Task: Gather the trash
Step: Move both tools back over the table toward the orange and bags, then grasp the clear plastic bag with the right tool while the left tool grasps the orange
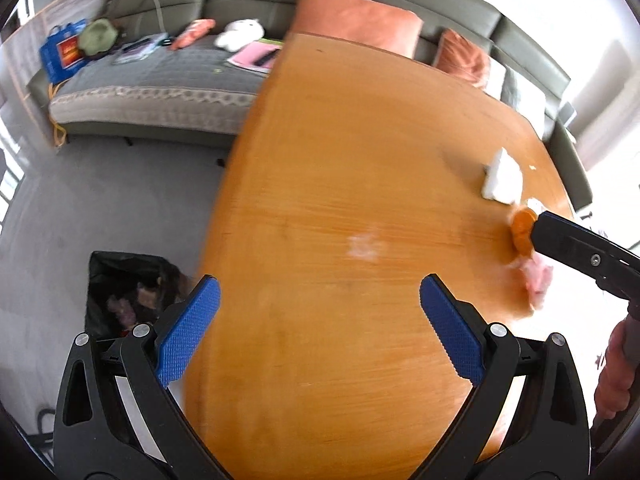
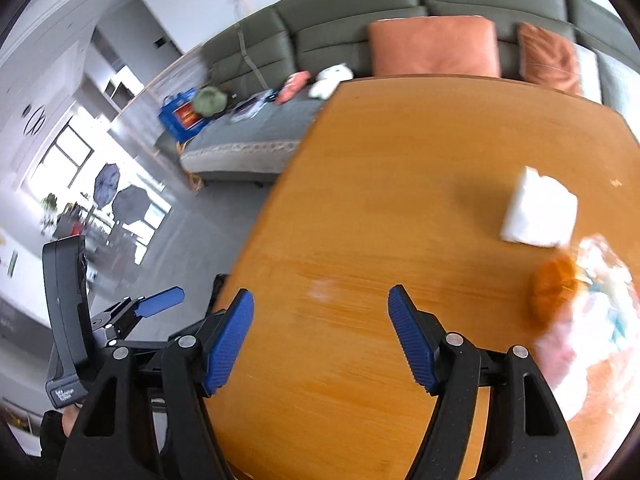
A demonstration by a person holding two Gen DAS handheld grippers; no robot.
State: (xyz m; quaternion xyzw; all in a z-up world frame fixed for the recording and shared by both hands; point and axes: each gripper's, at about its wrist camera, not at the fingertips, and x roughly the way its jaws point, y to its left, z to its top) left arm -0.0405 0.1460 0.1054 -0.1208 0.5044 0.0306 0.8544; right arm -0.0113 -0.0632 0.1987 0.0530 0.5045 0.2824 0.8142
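Observation:
My left gripper (image 1: 320,284) hangs open over the near left part of the wooden table (image 1: 340,140), nothing between its blue pads. A black trash bag (image 1: 124,292) with scraps inside stands on the floor just left of it. At the table's right lie a white tissue (image 1: 502,178), an orange peel (image 1: 522,232) and a pink wrapper (image 1: 536,276). My right gripper (image 2: 320,294) is open and empty above the table (image 2: 400,160). To its right sit the tissue (image 2: 538,210), the peel (image 2: 554,284) and crumpled wrappers (image 2: 596,308).
A grey sofa (image 1: 160,80) with orange cushions (image 1: 356,20), a plush toy and a blue bag (image 1: 64,54) runs behind the table. Grey floor (image 1: 100,200) lies to the left. A hand (image 1: 616,368) holds the right gripper's handle. Both views are motion-blurred.

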